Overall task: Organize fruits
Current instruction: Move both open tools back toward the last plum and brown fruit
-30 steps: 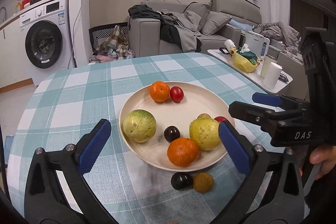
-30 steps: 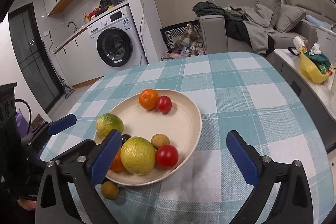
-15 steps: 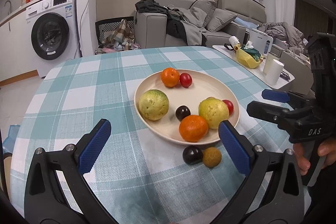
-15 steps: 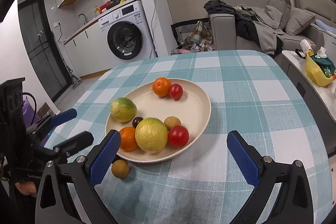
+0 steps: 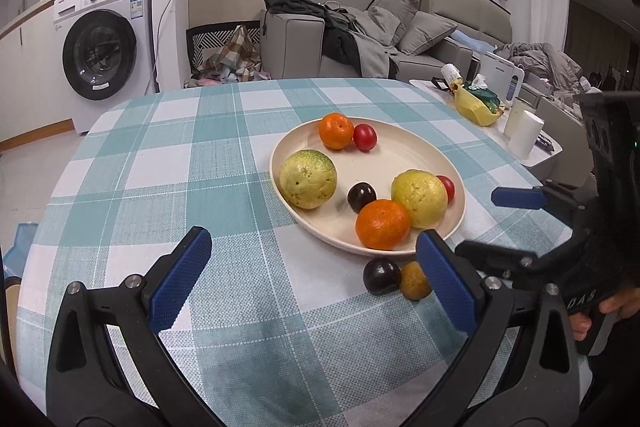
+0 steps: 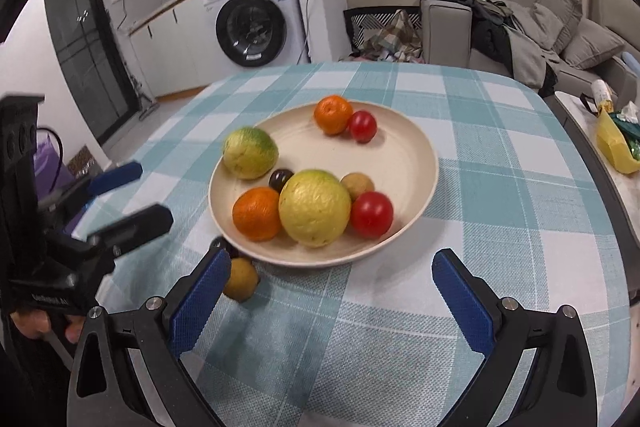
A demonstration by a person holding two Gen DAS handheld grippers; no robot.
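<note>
A cream plate [image 5: 384,163] on the checked tablecloth holds two oranges, two yellow-green guavas [image 5: 307,179], two red tomatoes, a dark plum [image 5: 361,197] and a small brown fruit [image 6: 357,185]. Just off its near rim, a second dark plum [image 5: 381,275] and a brown round fruit [image 5: 415,280] lie touching on the cloth. My left gripper [image 5: 312,243] is open and empty over bare cloth left of these two. My right gripper [image 6: 331,259] is open and empty at the plate's near rim; its left finger partly hides the brown fruit [image 6: 240,279].
A hand holds each gripper at the table's edge. A low side table [image 5: 532,159] with a yellow bag and white cups stands to the right. A washing machine [image 5: 100,55] and a sofa [image 5: 400,39] are beyond the table.
Both grippers have drawn back from the plate and stayed open. The left one has shifted left, so the plate now sits to its right. No fruit has moved.
</note>
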